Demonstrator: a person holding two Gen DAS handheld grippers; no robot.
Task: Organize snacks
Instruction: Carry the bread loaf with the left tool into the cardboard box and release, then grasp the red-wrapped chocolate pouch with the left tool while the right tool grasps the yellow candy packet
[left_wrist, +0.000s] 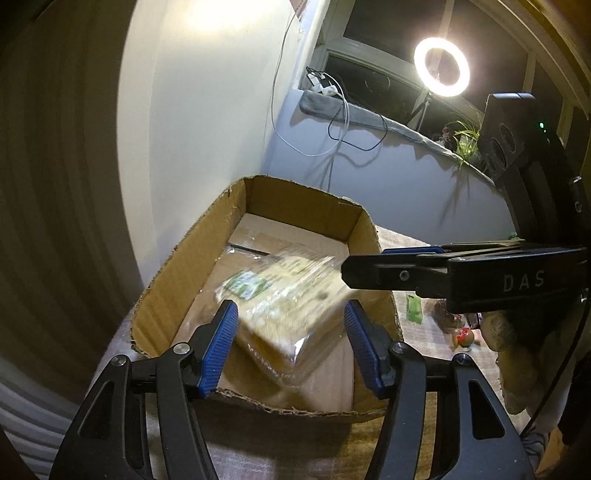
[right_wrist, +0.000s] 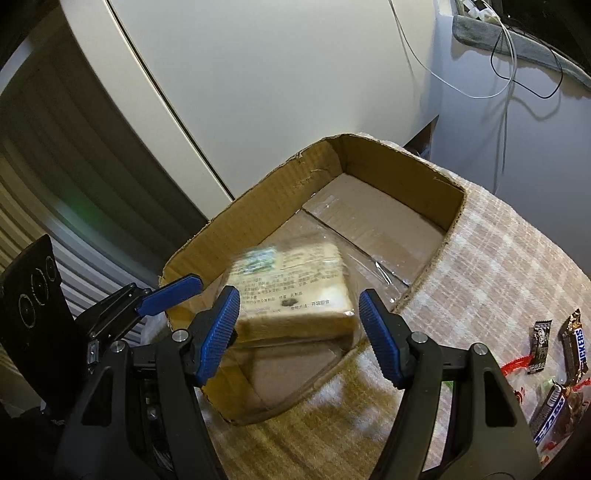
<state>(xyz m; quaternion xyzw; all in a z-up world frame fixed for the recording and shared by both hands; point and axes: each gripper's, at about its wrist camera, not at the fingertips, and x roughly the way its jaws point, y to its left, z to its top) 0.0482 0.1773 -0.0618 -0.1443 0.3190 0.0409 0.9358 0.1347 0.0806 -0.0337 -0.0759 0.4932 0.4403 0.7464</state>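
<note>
A clear-wrapped loaf of sliced bread lies tilted inside an open cardboard box, its image smeared while both grippers look sharp. My left gripper hovers over the box's near wall, blue pads spread to either side of the loaf and not pressing it. It shows at the left of the right wrist view, its tip short of the loaf. My right gripper is open astride the loaf's near end, and a sliver of box floor shows beside one pad. In the left wrist view, the right gripper reaches in from the right.
The box sits on a checked cloth against a white wall. Loose snacks lie to its right: a Snickers bar, a small dark packet, a green packet. A ring light and cables stand behind. A hand grips the right tool.
</note>
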